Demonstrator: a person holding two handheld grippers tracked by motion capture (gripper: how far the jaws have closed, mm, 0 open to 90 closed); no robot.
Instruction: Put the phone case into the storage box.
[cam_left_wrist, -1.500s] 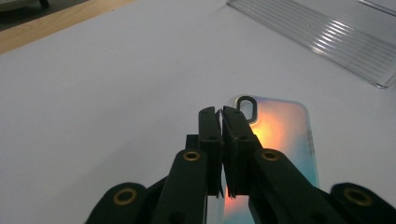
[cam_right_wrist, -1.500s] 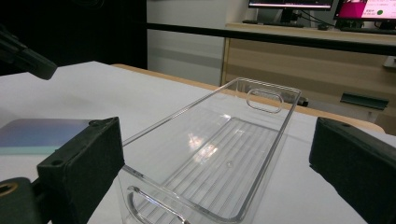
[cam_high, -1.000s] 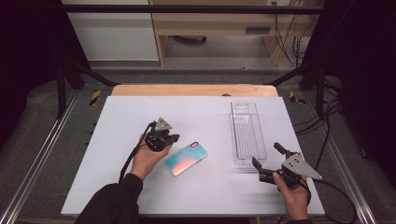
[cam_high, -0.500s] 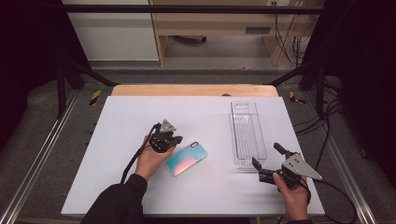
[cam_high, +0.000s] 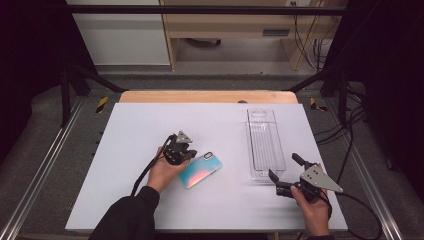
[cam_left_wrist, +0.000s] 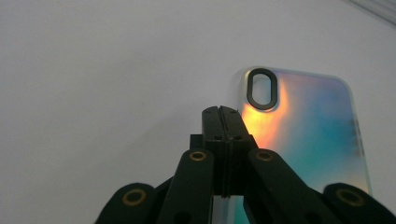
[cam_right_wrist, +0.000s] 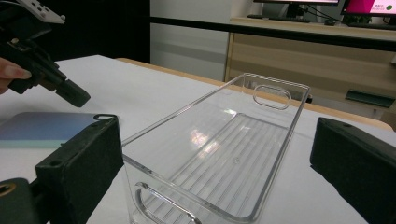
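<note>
Black jaws of the left gripper (cam_left_wrist: 223, 114) are pressed together w/ nothing between them, tips down right at the near-left edge of the phone case (cam_left_wrist: 303, 140), beside its camera cutout; can't tell if the tips touch the case or the table. In high view the left gripper (cam_high: 181, 152) sits just left of the phone case (cam_high: 200, 170), hand wrapped round it from below, cable trailing back along the dark sleeve. Case lies flat, back side up, iridescent orange-to-teal, roughly mid table (cam_high: 135, 130), tilted diagonal w/ the camera hole at the far end.

Right gripper (cam_right_wrist: 212, 163) has jaws spread wide, one pad on each side of the near end of the clear tray (cam_right_wrist: 210, 154); pads not pressing on it, gaps visible both sides. High view: right gripper (cam_high: 287, 172) at near-right of the table, held in the right hand, grey three-cornered plate on top, jaws pointing toward the near short end of the clear tray (cam_high: 265, 145). Tray is long, narrow, see-through plastic w/ ribbed floor and a handle slot at each end, standing upright, lengthwise away from the person, on the right part of the table, well apart from the case.

White sheet covers the tabletop, wood edge at the far side. Dark cloth and metal frame rails round it; cables on the floor at right.
</note>
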